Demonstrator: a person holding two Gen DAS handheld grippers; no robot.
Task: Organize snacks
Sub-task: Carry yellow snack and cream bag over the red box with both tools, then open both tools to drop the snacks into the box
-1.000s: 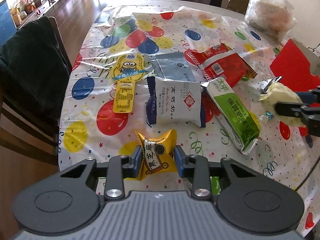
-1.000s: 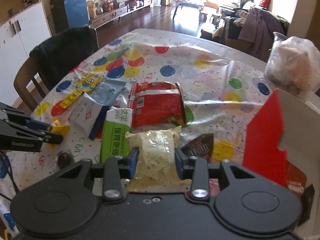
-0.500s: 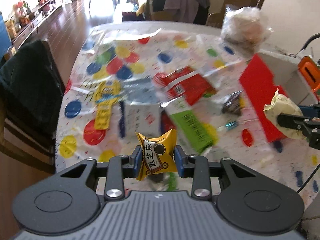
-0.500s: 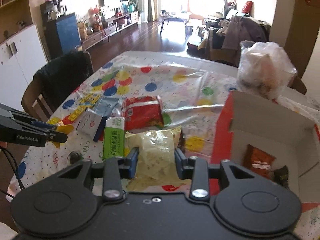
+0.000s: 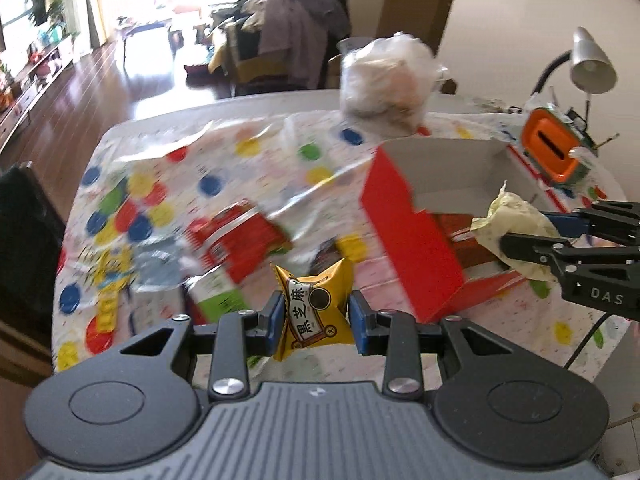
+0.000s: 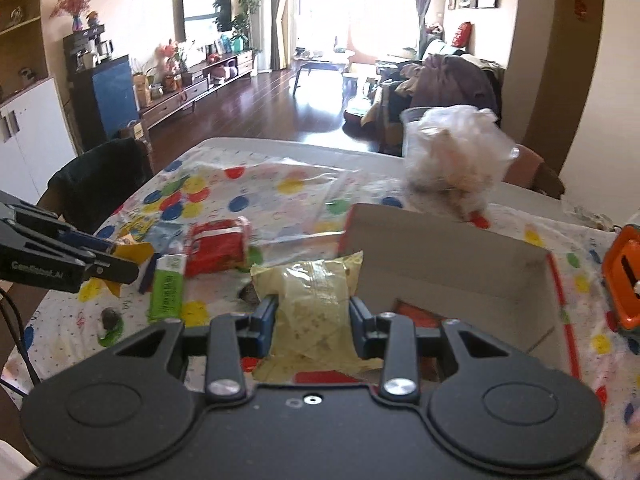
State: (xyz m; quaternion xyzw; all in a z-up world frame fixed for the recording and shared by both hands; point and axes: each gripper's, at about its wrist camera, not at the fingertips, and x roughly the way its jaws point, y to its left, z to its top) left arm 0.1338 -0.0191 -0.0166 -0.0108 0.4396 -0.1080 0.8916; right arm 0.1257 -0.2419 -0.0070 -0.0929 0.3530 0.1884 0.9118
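Note:
My left gripper (image 5: 316,316) is shut on a small yellow sesame snack packet (image 5: 314,308) and holds it above the table, left of the red box (image 5: 404,240). My right gripper (image 6: 314,322) is shut on a pale yellow snack bag (image 6: 314,300) and holds it over the box's near left corner (image 6: 452,276); it shows from the side in the left wrist view (image 5: 516,256). The box is open, with a red packet (image 6: 416,314) inside. On the spotted tablecloth lie a red bag (image 6: 218,252), a green bar (image 6: 168,292) and a yellow minion packet (image 5: 112,276).
A clear plastic bag of food (image 6: 456,160) stands behind the box. An orange device (image 6: 624,284) sits right of the box, with a desk lamp (image 5: 592,64) beyond it. A dark chair (image 6: 100,176) stands at the table's left edge. A small dark candy (image 6: 108,318) lies near the front.
Both grippers have risen and swung right toward the red box, each still holding its snack. The box's open inside has come into view.

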